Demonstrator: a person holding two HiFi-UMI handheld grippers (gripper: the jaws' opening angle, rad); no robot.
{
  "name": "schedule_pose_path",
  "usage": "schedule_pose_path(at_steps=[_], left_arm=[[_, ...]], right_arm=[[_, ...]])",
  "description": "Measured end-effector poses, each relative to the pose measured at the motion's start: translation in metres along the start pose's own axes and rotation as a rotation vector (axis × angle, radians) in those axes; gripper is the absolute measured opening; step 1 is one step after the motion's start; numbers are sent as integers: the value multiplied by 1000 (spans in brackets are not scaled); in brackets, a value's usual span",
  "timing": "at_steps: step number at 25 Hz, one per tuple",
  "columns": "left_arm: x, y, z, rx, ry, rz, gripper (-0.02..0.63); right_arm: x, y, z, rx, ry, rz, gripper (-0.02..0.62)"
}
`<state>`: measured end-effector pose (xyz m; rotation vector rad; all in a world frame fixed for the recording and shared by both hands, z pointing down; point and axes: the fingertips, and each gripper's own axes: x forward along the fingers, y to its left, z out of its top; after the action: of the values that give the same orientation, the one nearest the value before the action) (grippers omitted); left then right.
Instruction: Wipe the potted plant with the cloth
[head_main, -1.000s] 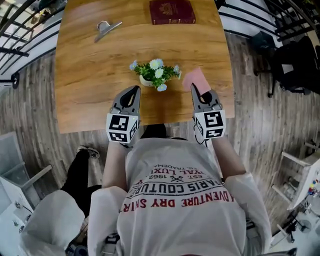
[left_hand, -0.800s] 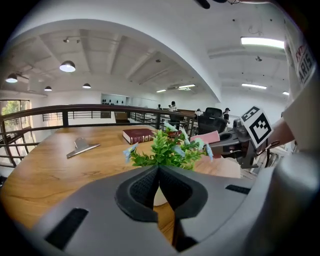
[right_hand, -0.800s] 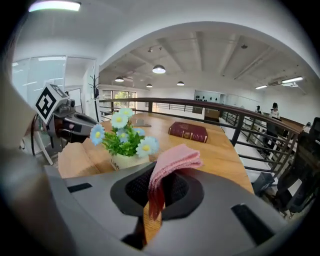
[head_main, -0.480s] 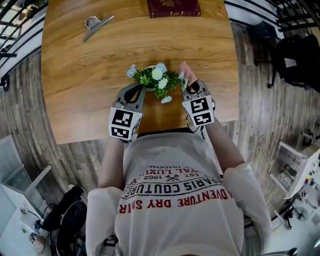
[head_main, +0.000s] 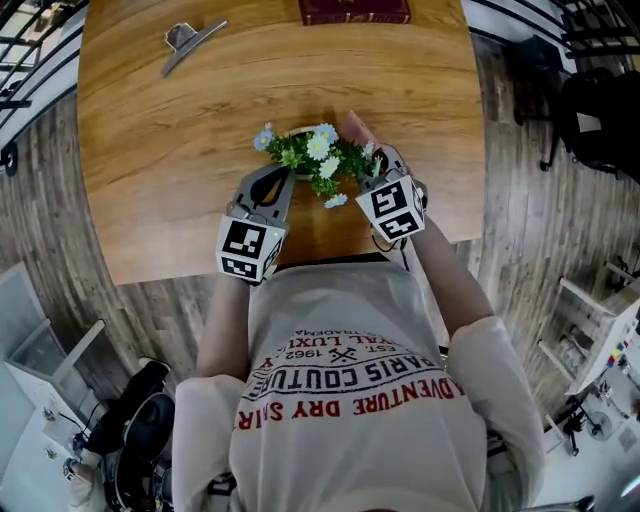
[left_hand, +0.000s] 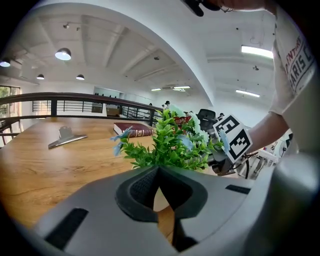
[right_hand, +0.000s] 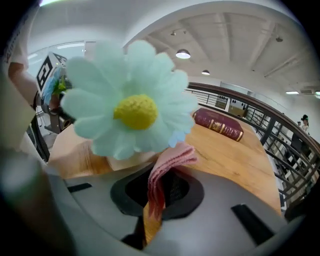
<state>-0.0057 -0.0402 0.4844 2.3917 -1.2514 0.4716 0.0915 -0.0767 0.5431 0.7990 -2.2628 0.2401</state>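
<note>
Bringing cloth (head_main: 352, 128) onto potted plant (head_main: 315, 155).
Right gripper (head_main: 374, 168), clamped on the cloth, has dropped in closer; a bloom (right_hand: 132, 112) now sits just ahead of its jaws. Left gripper (head_main: 274, 180), shut and empty, rests beside the plant. Wiping looks ready to start.

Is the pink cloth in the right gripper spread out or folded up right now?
Folded. The cloth shows as a narrow stack of layers, pinched upright between the shut jaws of the right gripper, with only its curled top edge free.
</note>
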Motion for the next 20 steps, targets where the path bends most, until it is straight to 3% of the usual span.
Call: schedule_pose_path(at_steps=[9, 20], left_arm=[[2, 2, 5, -65, -37, 12, 15], [5, 4, 8, -35, -44, 22, 15]], right_arm=[[-9, 26, 2, -144, -8, 108, 37], [-14, 50, -11, -146, 7, 175, 37]])
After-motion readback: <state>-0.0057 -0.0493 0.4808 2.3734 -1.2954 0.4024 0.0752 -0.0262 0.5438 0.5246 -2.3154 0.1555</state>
